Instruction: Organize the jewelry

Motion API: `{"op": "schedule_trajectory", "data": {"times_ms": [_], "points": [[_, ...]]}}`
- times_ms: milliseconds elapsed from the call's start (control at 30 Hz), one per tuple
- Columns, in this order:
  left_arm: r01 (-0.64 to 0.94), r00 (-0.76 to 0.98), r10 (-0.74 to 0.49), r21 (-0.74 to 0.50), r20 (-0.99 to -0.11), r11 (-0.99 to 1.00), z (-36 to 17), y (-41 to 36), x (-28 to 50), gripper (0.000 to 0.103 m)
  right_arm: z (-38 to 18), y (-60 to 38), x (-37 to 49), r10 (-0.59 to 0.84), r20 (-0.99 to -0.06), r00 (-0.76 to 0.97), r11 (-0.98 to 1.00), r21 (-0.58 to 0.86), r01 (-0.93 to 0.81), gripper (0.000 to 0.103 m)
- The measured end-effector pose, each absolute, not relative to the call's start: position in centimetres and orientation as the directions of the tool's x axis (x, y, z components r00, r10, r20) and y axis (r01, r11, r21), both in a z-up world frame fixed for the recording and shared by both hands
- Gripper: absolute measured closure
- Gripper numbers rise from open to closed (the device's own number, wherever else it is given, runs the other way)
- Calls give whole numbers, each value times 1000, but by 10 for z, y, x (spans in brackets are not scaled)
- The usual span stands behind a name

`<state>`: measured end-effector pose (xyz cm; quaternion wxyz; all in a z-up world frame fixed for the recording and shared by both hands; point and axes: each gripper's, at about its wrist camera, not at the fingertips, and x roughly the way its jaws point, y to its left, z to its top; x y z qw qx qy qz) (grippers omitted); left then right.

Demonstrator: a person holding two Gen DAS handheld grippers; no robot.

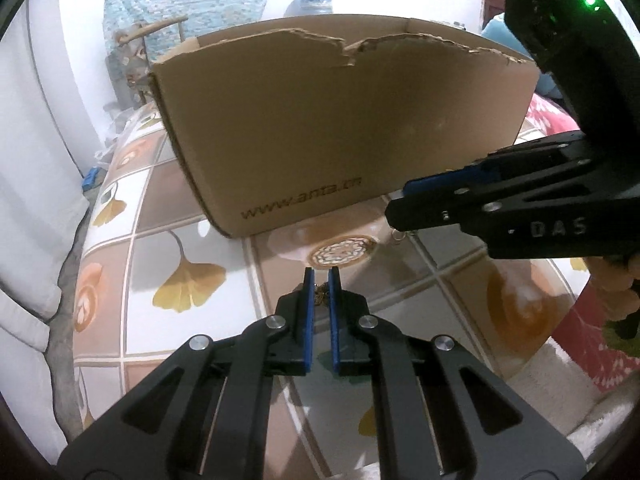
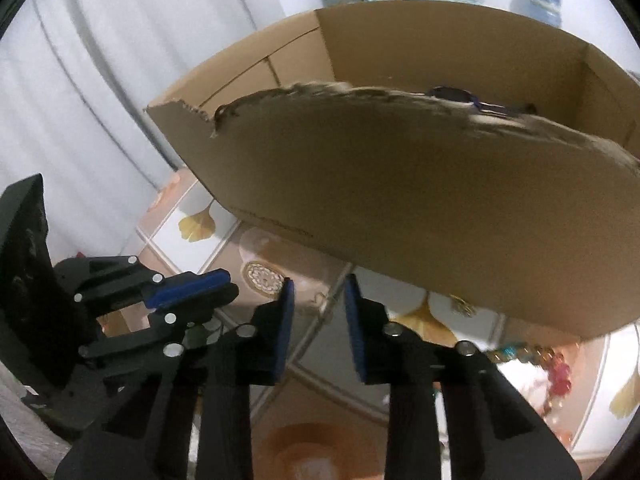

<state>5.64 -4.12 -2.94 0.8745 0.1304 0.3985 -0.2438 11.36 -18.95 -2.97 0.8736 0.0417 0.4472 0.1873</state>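
Observation:
My left gripper (image 1: 322,276) is shut on a small gold filigree ornament (image 1: 320,298), pinched between its blue pads just above the printed tablecloth. It also shows at the left of the right wrist view as the left gripper (image 2: 216,280). My right gripper (image 2: 319,290) hovers low in front of the cardboard box (image 2: 400,184), its pads apart with a thin silver ring (image 2: 319,300) between them. From the left wrist view the right gripper (image 1: 394,212) reaches in from the right, and the silver ring (image 1: 397,235) sits right under its tip.
The open box (image 1: 320,120) has a torn front rim and a dark blue item (image 2: 452,95) inside. More jewelry lies to the right on the cloth: a gold piece (image 2: 462,306), a beaded strand (image 2: 520,354) and red beads (image 2: 560,376). White curtains hang to the left.

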Motion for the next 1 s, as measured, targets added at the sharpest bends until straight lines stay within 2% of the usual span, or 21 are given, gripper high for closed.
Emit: {"op": "schedule_trajectory", "data": {"times_ms": [200,633,767,1000], "points": [[535,568,-329,35,-754,844,-31,-40,55,97,-33,-184,111,344,-787,512,929,207,-307,92],[550,565,-348,27,-748,835,-32,-38,55,97,-30,-204,77,372,-793,483,925,273,-265,91],[553,563,-351,25,-748,833,-32,-38,54,97,-28,-205,70,368,-795,483,921,241,-305,66],[562,565,-358,29,-743,827,-32,-38,53,97,-33,-191,70,330,-807,490,909,131,-396,66]]}}
